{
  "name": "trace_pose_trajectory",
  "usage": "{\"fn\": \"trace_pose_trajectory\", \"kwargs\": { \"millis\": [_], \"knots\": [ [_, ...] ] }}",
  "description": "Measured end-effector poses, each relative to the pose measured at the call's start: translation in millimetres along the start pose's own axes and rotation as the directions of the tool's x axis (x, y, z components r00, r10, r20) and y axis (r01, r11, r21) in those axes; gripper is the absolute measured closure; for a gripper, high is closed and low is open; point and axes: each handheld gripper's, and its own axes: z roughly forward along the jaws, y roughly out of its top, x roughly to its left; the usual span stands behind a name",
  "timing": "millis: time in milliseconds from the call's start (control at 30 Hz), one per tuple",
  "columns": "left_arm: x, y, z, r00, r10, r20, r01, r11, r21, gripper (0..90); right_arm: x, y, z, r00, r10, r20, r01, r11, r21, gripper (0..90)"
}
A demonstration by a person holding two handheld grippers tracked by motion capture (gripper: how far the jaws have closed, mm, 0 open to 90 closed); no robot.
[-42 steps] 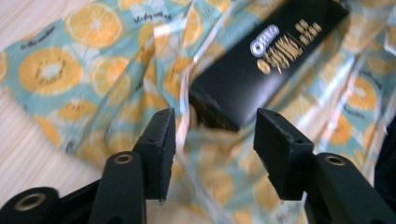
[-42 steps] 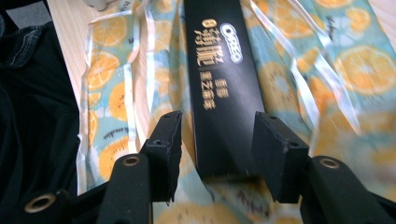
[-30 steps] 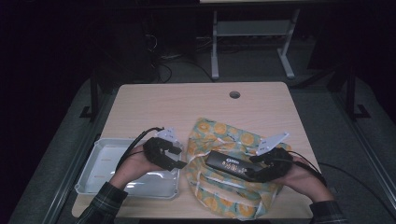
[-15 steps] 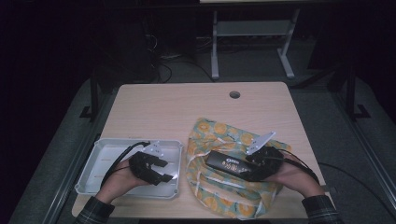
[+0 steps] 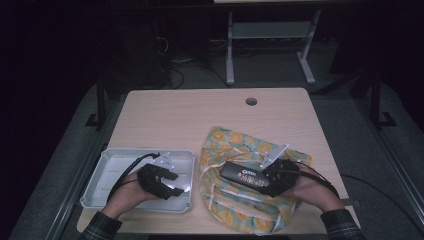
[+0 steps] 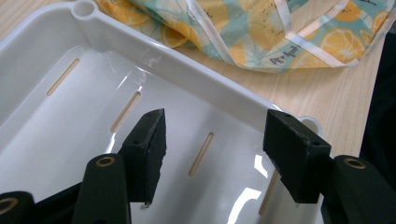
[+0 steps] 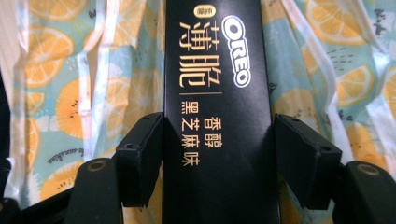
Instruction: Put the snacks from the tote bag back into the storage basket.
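Found the right tongs (image 7: 218, 130) low over the black Oreo box (image 7: 215, 70), with the box's near end running straight up between the two black jaws. Saw the left jaw right against the box's long edge and the right jaw standing off the other edge by a thin gap, so read these tongs as open around the box, not clamped on it. Noted the jaws as having just been opening, with the box between them. Made out the box lying flat on the orange-print bag (image 7: 60, 102), white logo and gold lettering facing up, and the bag spread under it on both sides. From the high view, placed box and bag on the right half of the tabletop (image 5: 190, 115), toward the near edge, the box lengthwise across the bag and pointing away from the right hand (image 5: 312, 187) toward the tray.

Found the left tongs (image 6: 212, 126) well apart from the box, hanging over the white slotted tray (image 6: 196, 79) at the near left of the tabletop. Saw these jaws set wide with nothing between them but the tray's bare floor. Noted the bag's edge lying just beyond the tray's far rim, and the left hand (image 5: 127, 192) at the tray's near side.
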Motion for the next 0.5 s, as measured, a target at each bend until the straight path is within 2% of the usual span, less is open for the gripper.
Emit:
{"fn": "trace_pose_trajectory", "kwargs": {
  "millis": [100, 267, 500],
  "knots": [
    [0.9, -0.2, -0.2, 1.0, 0.007, 0.003, -0.007, 0.9999, 0.008, 38.9, 0.3, 0.4, 2.1, 1.0, 0.004, -0.002, -0.004, 1.0, 0.008, 33.9],
    [0.8, -0.8, 0.0, 1.0, -0.006, 0.001, 0.006, 1.0, 0.002, 39.0, -1.0, -0.9, 6.4, 1.0, -0.001, -0.01, 0.001, 1.0, 0.018, 34.5],
    [1.6, -0.9, 0.4, 1.0, 0.0, 0.003, 0.0, 0.9999, 0.014, 39.0, 0.5, -0.6, 11.4, 0.9999, -0.013, 0.003, 0.012, 0.999, 0.039, 34.6]
  ]
}}
